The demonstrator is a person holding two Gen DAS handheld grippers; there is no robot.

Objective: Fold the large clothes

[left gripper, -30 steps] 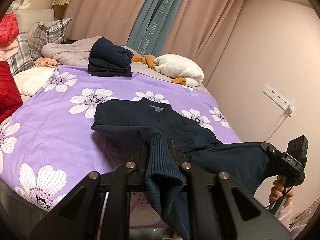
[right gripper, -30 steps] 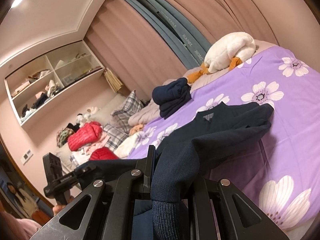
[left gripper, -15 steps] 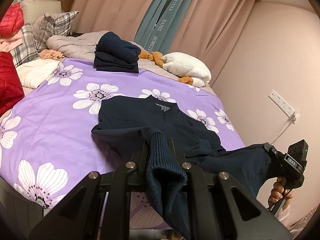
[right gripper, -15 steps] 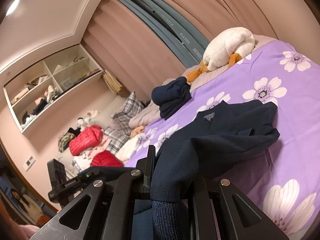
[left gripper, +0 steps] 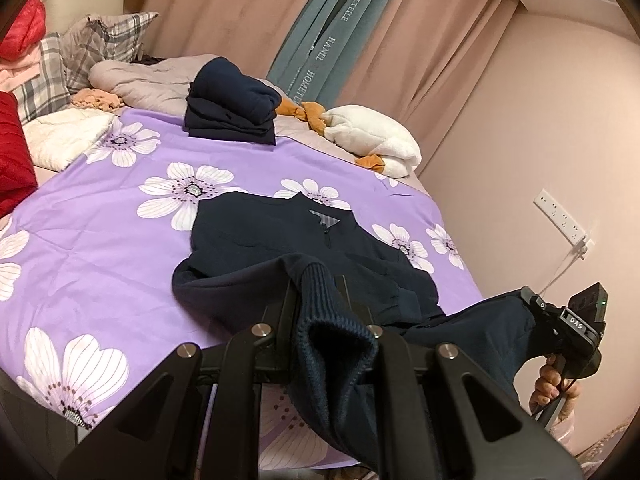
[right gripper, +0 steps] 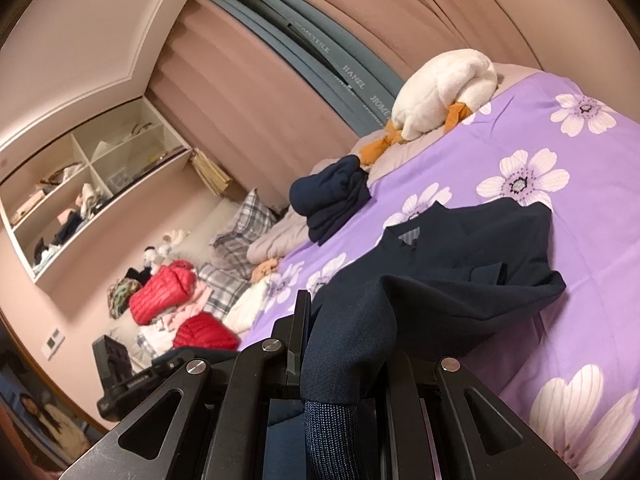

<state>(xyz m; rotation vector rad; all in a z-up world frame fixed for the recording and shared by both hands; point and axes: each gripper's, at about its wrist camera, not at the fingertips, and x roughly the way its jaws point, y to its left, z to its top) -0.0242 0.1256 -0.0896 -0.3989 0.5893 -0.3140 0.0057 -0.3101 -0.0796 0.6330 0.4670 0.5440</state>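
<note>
A dark navy jacket (left gripper: 280,240) lies front-up on the purple flowered bedspread (left gripper: 100,232), its collar pointing toward the curtains (left gripper: 240,8) and its body spread across the near half of the bed. Both sleeves are lifted off the cover. The left gripper (left gripper: 320,312) is clamped narrow on one ribbed cuff, which droops over the black fingers toward the camera. The right gripper (right gripper: 344,344) is likewise closed tight on the other sleeve, the cloth bunched between its fingers and the cuff hanging below. From the left view that right gripper shows off the bed's edge, a hand (left gripper: 554,386) on its handle. Farther back, a folded navy pile (left gripper: 230,108) sits near a white plush toy (left gripper: 372,140) and plaid pillows (left gripper: 80,56).
</note>
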